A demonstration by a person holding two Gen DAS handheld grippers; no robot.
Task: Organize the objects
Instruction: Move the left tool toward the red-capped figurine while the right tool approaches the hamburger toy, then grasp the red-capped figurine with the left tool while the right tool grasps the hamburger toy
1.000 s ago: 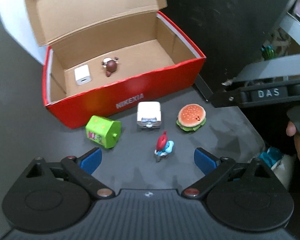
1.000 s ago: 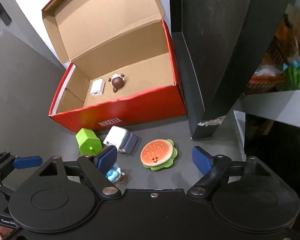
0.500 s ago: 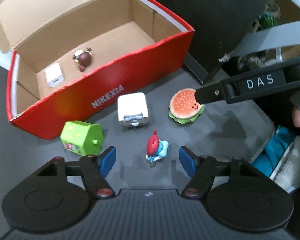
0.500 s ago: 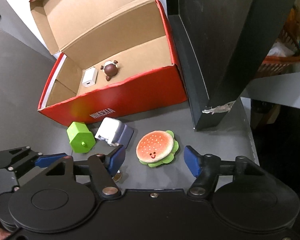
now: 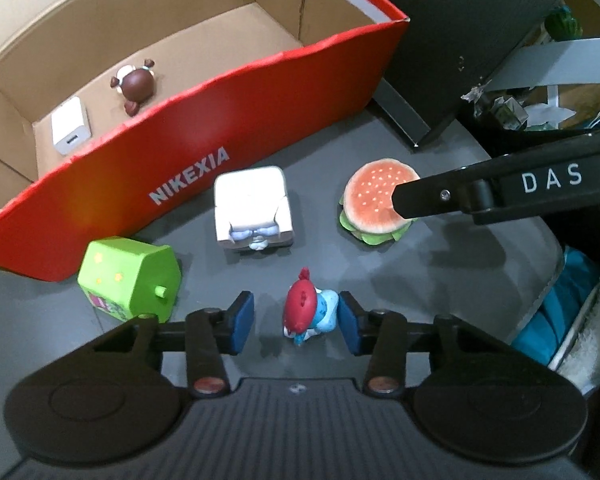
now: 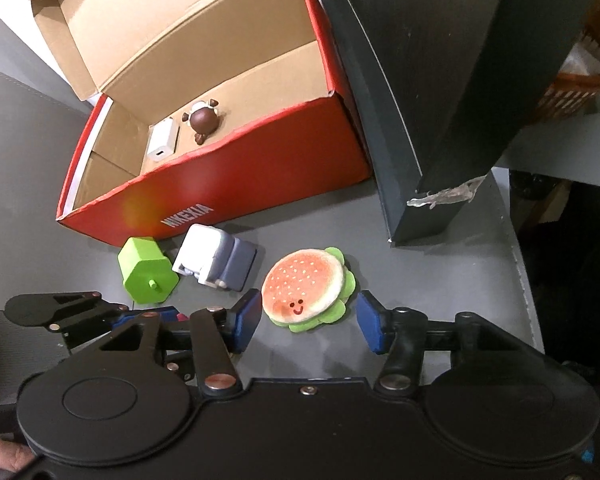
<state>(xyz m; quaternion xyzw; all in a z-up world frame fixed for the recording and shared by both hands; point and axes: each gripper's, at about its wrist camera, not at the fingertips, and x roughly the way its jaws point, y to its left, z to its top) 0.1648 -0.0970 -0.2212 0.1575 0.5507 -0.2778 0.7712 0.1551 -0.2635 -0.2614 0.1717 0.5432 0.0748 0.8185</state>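
box (image 5: 260,120) open — charger (image 5: 71,131), brown figurine (image 5: 134,85) inside

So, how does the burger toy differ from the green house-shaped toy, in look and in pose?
The burger toy is round and soft-looking, orange on top with a smiling face and a green frill; the green house-shaped toy is angular, hard-looking and plain green with small stars. The burger toy lies flat; the green house-shaped toy is tipped on its side. The burger toy sits between the right gripper fingers; the green house-shaped toy is outside both grippers. Both rest on the grey table, outside the red box.
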